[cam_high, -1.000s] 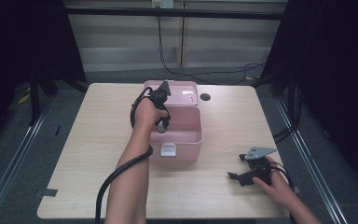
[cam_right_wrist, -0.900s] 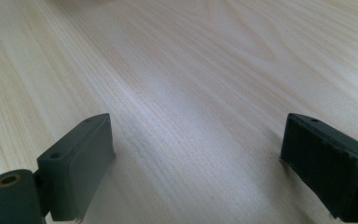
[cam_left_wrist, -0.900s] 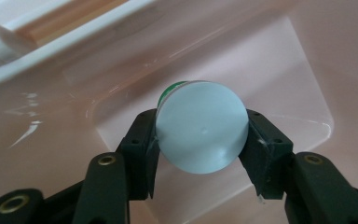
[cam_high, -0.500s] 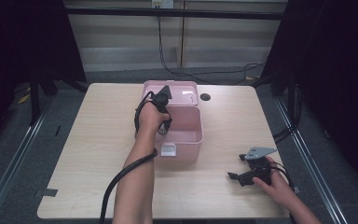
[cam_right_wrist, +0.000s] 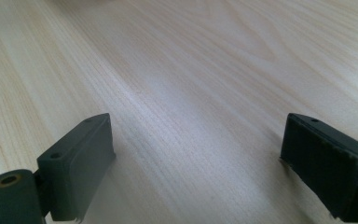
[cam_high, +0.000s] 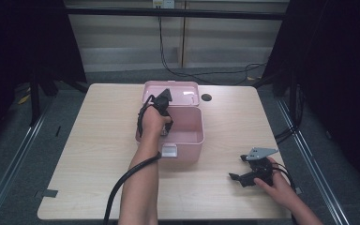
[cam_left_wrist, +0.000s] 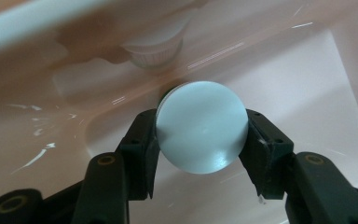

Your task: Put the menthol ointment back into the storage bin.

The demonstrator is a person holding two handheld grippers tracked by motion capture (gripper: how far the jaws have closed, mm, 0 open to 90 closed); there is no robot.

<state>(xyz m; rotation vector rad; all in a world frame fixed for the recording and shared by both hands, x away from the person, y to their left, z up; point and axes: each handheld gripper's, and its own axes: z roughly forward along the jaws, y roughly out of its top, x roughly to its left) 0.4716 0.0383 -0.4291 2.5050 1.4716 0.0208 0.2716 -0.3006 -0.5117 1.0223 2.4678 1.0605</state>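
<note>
Pink box [cam_high: 183, 131] open on pale wood table [cam_high: 98, 140], left claw [cam_left_wrist: 200, 140] pinching white disc [cam_left_wrist: 200, 126], right claw [cam_right_wrist: 193, 163] spread.

Pink box [cam_high: 187, 136] open at table centre, lid back; white round cap [cam_left_wrist: 200, 126] clamped inside, over box floor.

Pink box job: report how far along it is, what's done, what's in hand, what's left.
Done: the pink box stands open on the table, lid tipped back. In hand: the left gripper is down inside the box, jaws closed on a pale round disc; whether it is going in or coming out cannot be told. Left: finishing that move. The right gripper rests open over bare wood, holding nothing.
</note>
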